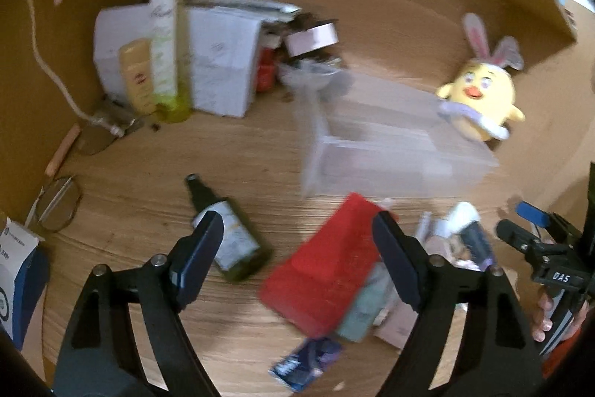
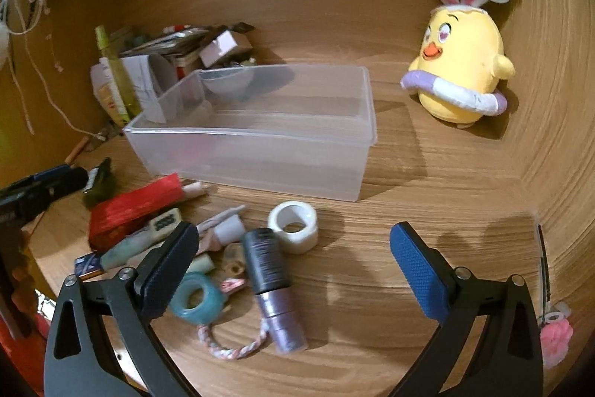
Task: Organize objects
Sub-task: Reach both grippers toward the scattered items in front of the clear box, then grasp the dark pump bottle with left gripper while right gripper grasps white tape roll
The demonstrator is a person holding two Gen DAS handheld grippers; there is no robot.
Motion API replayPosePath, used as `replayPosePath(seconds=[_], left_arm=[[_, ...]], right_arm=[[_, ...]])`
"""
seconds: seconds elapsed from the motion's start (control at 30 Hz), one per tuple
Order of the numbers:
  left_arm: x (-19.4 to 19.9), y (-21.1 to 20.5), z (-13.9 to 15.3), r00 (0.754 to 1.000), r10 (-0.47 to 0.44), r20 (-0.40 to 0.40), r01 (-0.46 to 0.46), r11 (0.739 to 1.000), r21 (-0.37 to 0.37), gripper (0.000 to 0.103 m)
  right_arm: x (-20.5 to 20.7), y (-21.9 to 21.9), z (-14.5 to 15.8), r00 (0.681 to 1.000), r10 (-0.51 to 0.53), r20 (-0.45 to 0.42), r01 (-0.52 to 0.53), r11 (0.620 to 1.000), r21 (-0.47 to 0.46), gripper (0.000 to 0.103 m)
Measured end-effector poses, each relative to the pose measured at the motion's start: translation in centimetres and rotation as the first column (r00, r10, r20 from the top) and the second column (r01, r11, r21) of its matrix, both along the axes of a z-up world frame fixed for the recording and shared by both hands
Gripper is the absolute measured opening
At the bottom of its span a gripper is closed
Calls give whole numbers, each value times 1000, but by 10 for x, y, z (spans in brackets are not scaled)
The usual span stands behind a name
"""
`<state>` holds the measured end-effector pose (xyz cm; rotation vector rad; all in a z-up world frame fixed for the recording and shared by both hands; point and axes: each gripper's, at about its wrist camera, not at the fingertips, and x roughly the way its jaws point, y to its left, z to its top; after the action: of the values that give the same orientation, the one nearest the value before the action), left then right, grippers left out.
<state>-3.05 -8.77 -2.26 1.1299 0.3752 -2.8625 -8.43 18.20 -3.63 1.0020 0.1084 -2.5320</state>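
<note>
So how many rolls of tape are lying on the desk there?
2. A white roll stands in front of the clear box. A blue roll lies nearer, left of the dark tube, beside the tongs. The clutter may hide others.

The bench (image 2: 427,181) is matt grained wood. On it, the bin (image 2: 260,151) is frosted, smooth plastic. Right of the bin, the chick (image 2: 461,62) is soft plush.

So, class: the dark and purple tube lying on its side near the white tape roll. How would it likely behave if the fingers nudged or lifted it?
The tube looks round and lies on its side on the bare wood, so a sideways nudge would probably roll it. Its surface looks smooth, so it may slip in a loose grip. It looks rigid and should keep its shape.
</note>
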Motion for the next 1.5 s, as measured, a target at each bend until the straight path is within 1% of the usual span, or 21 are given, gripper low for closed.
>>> replayPosePath(seconds=[0.03,0.1,0.2,0.3,0.43,0.5,0.53,0.63,0.67,0.73,0.77,0.8,0.83,0.9,0.93,1.0,1.13,1.23,1.43,1.47,1.5], left_arm=[[-2,-4,-2,1000,8,10,-9,1000,7,83],[-8,-16,-11,998,36,46,-37,999,27,83],[-14,-24,-17,995,64,74,-67,997,39,83],[-19,-30,-24,992,79,99,-83,996,37,83],[-27,-34,-36,986,84,142,-93,994,55,81],[-31,-37,-43,983,79,168,-93,993,78,74],[-33,-37,-45,981,77,176,-93,992,85,73],[-33,-34,-44,984,71,165,-84,994,73,64],[-34,-34,-44,984,69,166,-82,994,73,58],[-35,-33,-48,984,61,170,-75,994,77,51],[-35,-33,-48,984,66,168,-78,995,66,42],[-36,-32,-48,983,61,172,-71,996,56,41],[-35,-32,-48,984,60,167,-71,996,61,41],[-32,-31,-48,986,58,158,-69,995,66,41],[-30,-31,-47,987,59,152,-69,996,62,41],[-26,-29,-42,989,65,134,-73,996,55,41],[-17,-30,-29,993,79,90,-85,994,68,41],[-9,-30,-14,994,101,45,-103,993,53,41],[-2,-20,8,996,81,-26,-80,996,39,41],[-2,-16,12,997,73,-38,-72,997,33,41],[-2,-13,14,997,65,-45,-64,997,30,41]], right_arm=[[-3,1,-2,1000,-1,9,1,1000,0,100],[-11,2,-6,1000,-6,31,6,1000,0,94],[-22,3,-11,998,-8,59,8,1000,4,86],[-29,0,-15,998,-10,66,8,1000,24,79],[-36,-4,-17,996,14,86,-16,1000,16,76],[-38,-9,-18,995,30,92,-32,999,21,73],[-40,-10,-19,995,38,94,-40,999,19,72],[-42,-15,-21,992,62,113,-63,998,5,67],[-43,-15,-22,991,66,119,-67,998,1,66],[-46,-14,-24,988,76,136,-74,997,-17,64],[-47,-13,-24,986,82,148,-78,996,-30,62],[-49,-12,-25,984,83,155,-77,996,-40,60],[-50,-10,-25,984,81,159,-75,996,-45,58],[-51,-7,-24,986,64,155,-58,998,-38,52],[-52,-5,-23,986,57,156,-53,998,-30,51],[-53,-3,-24,986,59,159,-56,998,-23,50],[-53,-3,-24,980,86,177,-79,996,-46,50],[-50,-8,-25,979,105,176,-99,994,-41,50],[-53,-15,-31,978,110,179,-106,994,-27,50],[-53,-15,-31,978,112,178,-108,994,-31,50],[-53,-16,-31,978,111,176,-108,994,-27,43]])
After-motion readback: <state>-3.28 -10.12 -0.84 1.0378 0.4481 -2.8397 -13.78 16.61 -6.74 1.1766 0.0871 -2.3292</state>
